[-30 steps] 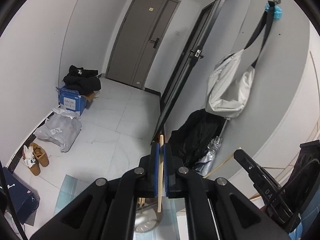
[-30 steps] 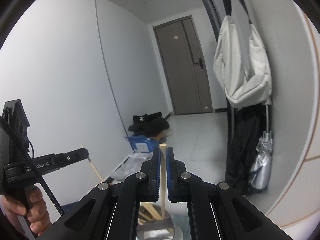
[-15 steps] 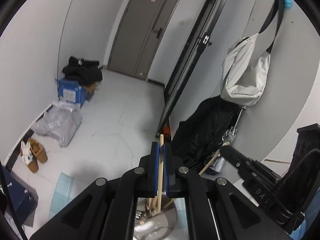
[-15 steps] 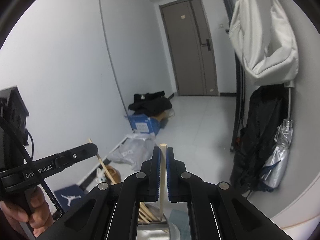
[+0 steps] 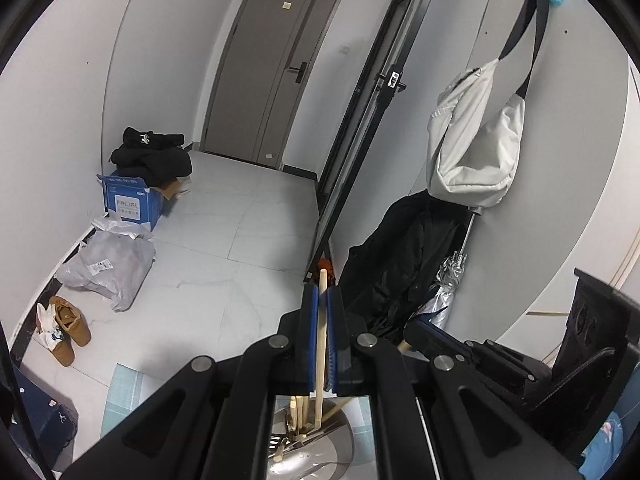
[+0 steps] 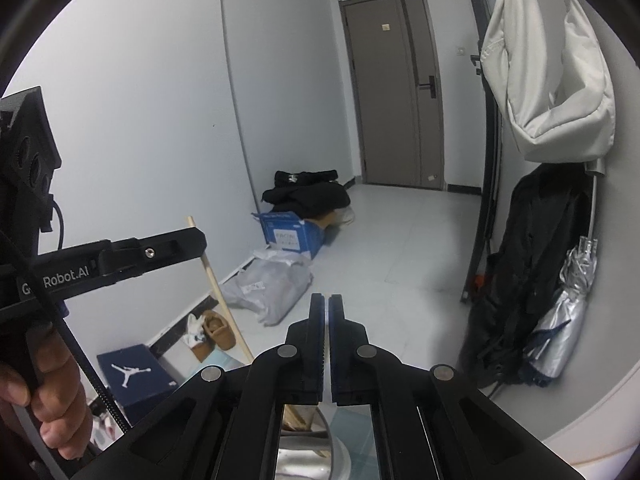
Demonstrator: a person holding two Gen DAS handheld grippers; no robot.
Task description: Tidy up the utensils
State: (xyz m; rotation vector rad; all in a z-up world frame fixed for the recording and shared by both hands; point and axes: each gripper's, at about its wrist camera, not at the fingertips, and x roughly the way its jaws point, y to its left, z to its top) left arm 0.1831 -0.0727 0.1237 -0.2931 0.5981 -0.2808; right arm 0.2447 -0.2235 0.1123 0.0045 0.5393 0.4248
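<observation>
Holding a single wooden chopstick (image 5: 320, 340), your left gripper (image 5: 320, 300) had its fingers pinched narrow on the shaft, and everything about the next move hung on how that stick lay relative to the metal cup (image 5: 320, 456). The chopstick's long axis ran close to upright, its top end poking out above the cup-facing fingertips and its lower end reaching down inside the cup's rim, just beside the other chopsticks (image 5: 298, 416) already standing there. So the cup sat directly below your left fingers, not off to either side of them. Your right gripper (image 6: 325, 304) also hovered above the cup, toward its right side; its fingers had just been closing, and they were pressed together with nothing between them. I judged your left hand to be the one that mattered: a plain release, or a short drop straight down toward the cup, looked enough to seat the stick, provided you kept it upright so it would not tip over the rim.
</observation>
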